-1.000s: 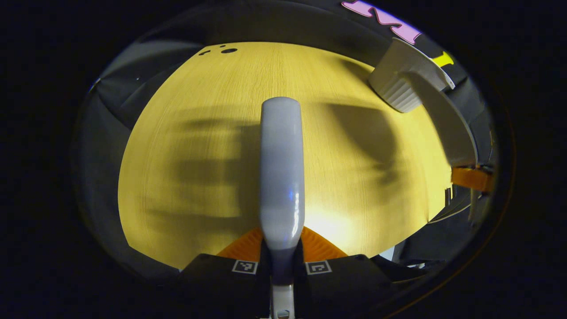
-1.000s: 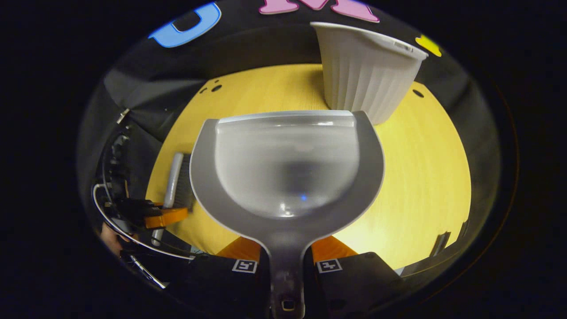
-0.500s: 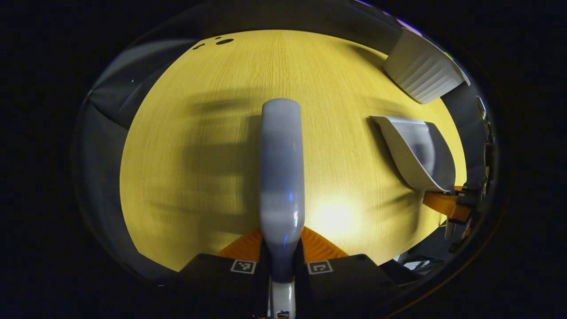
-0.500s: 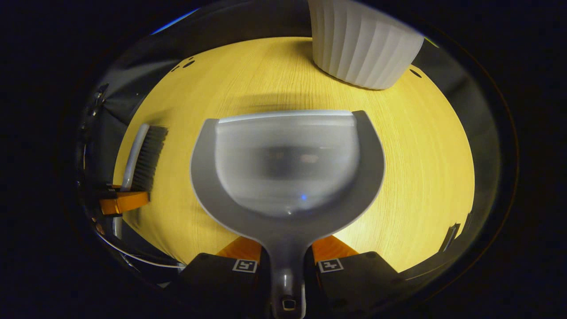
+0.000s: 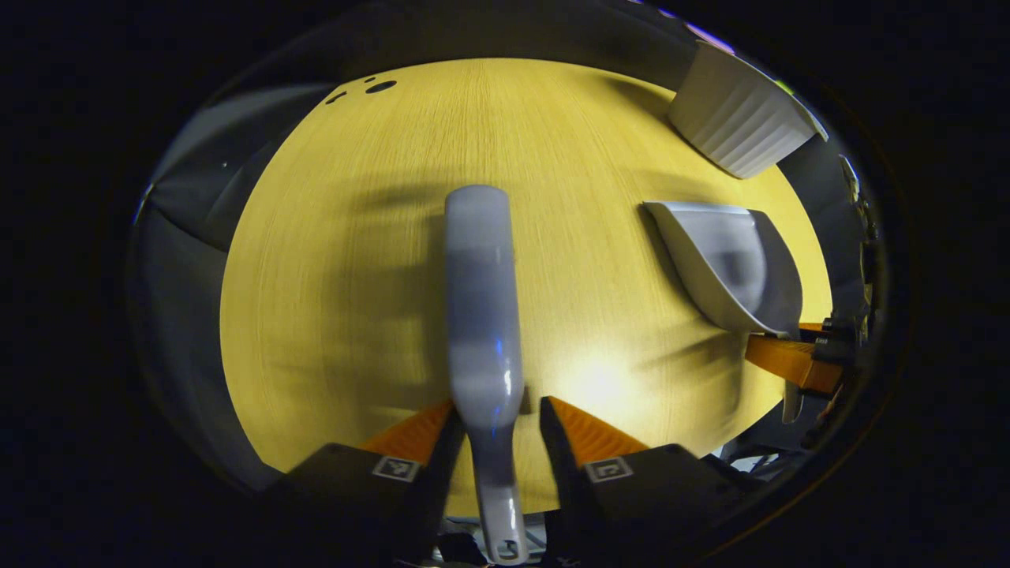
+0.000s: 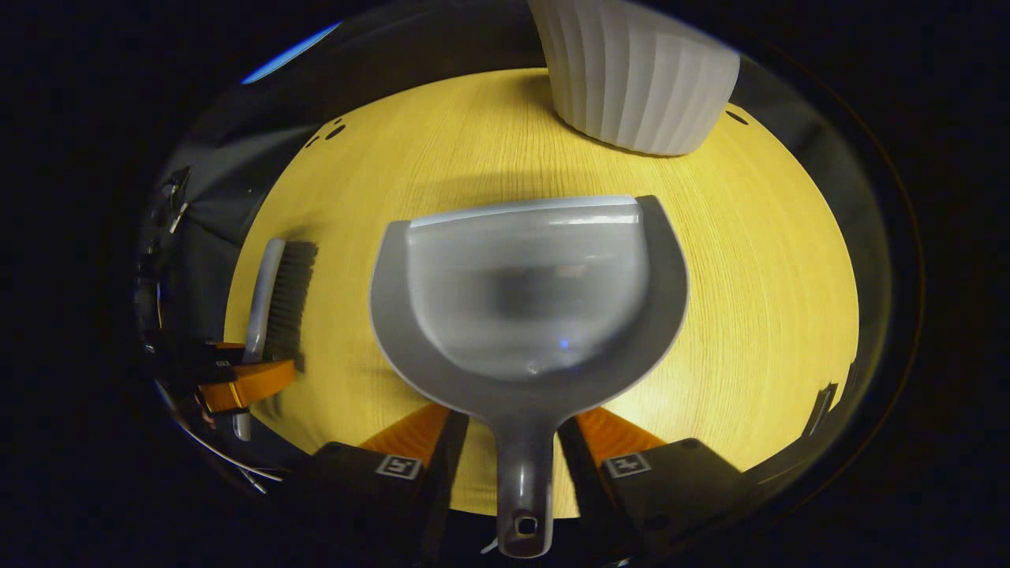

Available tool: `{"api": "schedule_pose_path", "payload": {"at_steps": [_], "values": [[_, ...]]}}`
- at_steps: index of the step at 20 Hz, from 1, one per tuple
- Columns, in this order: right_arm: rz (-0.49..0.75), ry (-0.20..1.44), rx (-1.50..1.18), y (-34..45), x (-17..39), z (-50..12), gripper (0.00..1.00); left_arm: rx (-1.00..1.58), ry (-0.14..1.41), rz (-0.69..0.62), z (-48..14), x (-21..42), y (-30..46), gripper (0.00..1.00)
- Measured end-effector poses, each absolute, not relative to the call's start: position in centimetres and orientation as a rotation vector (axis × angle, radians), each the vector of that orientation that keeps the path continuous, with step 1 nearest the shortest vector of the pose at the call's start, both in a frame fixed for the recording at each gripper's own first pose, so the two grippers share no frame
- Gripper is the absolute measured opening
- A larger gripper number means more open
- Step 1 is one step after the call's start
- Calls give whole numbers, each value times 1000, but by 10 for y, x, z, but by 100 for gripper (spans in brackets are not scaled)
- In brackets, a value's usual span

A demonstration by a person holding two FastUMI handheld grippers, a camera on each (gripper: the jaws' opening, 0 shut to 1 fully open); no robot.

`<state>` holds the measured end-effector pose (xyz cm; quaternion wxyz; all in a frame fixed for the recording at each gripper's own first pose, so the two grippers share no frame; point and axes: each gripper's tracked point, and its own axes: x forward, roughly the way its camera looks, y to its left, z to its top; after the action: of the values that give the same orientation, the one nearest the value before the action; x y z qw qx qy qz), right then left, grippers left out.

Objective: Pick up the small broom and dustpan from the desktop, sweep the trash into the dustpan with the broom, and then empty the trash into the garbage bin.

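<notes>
Both pairs of fingers, clamped on their handles half a second ago, now stand spread with a gap on each side.

Worktop (image 6: 773, 315): one, yellow wood-grain, rounded edge, dark booth cloth beyond; small holes near its far left edge. Broad bare room at centre and right.

Garbage bin (image 6: 639, 87): one, white, ribbed, upright at the far edge.

Dustpan (image 6: 529, 300): one, grey, lying flat mid-worktop, mouth toward the bin, well apart from it; handle between the parted fingers of the right gripper (image 6: 513, 442).

Broom (image 5: 481, 315): one, grey back up, lying near the left edge, bristles toward the dustpan; handle loose between the spread fingers of the left gripper (image 5: 495, 430).
</notes>
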<state>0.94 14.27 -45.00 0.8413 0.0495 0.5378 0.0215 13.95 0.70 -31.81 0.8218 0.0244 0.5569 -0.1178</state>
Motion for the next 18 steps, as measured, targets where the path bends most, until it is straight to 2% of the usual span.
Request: {"api": "schedule_pose_path", "payload": {"at_steps": [1, 2, 3, 8, 11, 15, 18], "values": [[48, 1124, 106, 143, 11, -445, 71, 57, 1173, -243, -313, 140, 9, 77], [53, 1112, 107, 143, 11, -439, 97, 64, 1158, -244, -308, 137, 8, 89], [57, 1094, 107, 143, 11, -430, 100, 84, 1133, -242, -301, 136, 9, 100], [78, 914, 57, 138, 16, -365, 99, 48, 955, -249, -239, 117, -5, 97], [100, 781, 41, 139, 17, -316, 99, 35, 774, -244, -188, 112, -10, 96], [110, 582, 50, 142, 15, -252, 99, -41, 628, -264, -137, 90, -25, 96], [100, 420, 13, 134, 8, -211, 99, -81, 463, -248, -91, 76, -20, 96]]}}
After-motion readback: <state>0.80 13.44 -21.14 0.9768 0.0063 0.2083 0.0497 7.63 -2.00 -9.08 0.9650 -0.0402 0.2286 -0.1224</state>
